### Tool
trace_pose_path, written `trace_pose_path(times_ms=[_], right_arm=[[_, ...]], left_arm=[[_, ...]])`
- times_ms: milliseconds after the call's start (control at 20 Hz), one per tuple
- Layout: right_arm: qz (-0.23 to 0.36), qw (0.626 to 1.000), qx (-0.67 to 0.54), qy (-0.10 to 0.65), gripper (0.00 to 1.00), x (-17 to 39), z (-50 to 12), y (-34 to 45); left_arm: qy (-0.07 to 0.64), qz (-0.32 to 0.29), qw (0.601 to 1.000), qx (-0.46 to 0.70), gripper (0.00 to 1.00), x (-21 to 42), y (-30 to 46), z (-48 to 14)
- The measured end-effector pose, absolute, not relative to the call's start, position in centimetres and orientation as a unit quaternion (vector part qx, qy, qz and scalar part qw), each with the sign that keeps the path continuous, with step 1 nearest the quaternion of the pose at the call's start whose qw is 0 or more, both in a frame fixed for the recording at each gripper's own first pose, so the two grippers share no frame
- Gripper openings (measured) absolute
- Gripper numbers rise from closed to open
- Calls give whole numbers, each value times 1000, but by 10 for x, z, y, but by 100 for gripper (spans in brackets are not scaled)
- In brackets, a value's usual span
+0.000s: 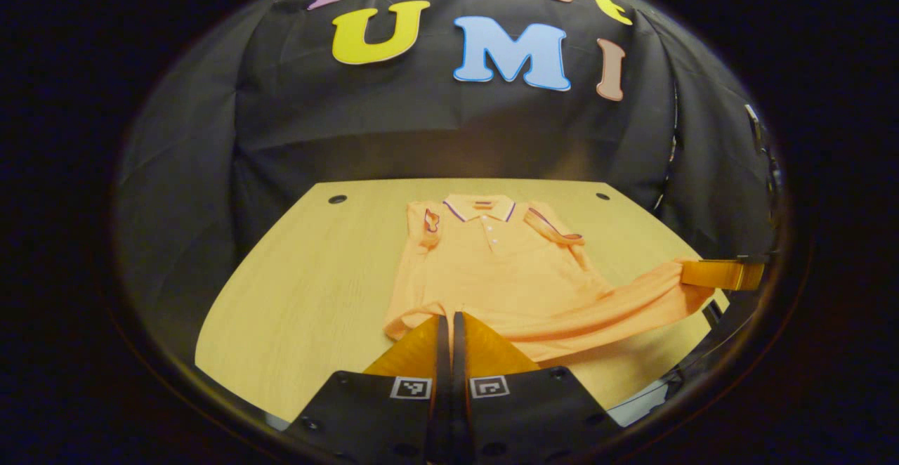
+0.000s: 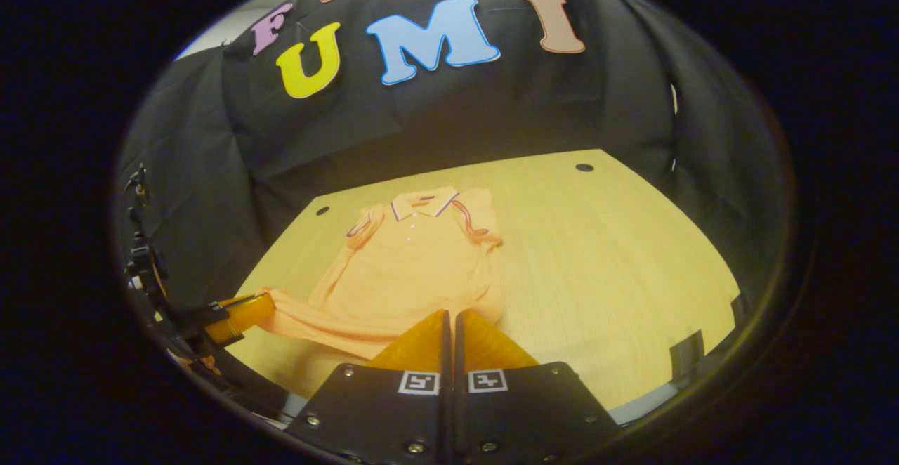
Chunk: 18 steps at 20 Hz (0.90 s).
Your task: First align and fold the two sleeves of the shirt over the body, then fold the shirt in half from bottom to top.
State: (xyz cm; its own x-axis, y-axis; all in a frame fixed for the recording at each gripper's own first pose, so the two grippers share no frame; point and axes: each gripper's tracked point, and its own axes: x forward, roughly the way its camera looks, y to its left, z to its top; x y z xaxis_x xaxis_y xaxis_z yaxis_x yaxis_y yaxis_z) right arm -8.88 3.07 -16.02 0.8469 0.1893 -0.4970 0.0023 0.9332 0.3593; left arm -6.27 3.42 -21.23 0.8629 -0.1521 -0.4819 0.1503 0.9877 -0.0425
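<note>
Shirt (image 1: 491, 268) hem pinched in both grippers.

I see a dim booth with warm light pooling on the table (image 1: 309, 282), falling from overhead around twelve o'clock. The wall cloth (image 1: 393, 128) fades dark toward nine and three. Fisheye bending curves the table edges, and the rim looks soft.
</note>
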Motion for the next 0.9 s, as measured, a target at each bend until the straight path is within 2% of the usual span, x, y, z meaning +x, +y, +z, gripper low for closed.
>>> trace_pose_path(times_ms=[450, 900], right_arm=[[22, 955, 162, 249, 1, 8, -125, 30], [-48, 958, 149, 240, 1, 104, -106, 12]], left_arm=[[247, -89, 964, -33, 6, 45, 42, -200], [215, -154, 964, -16, 6, 160, 19, -180]])
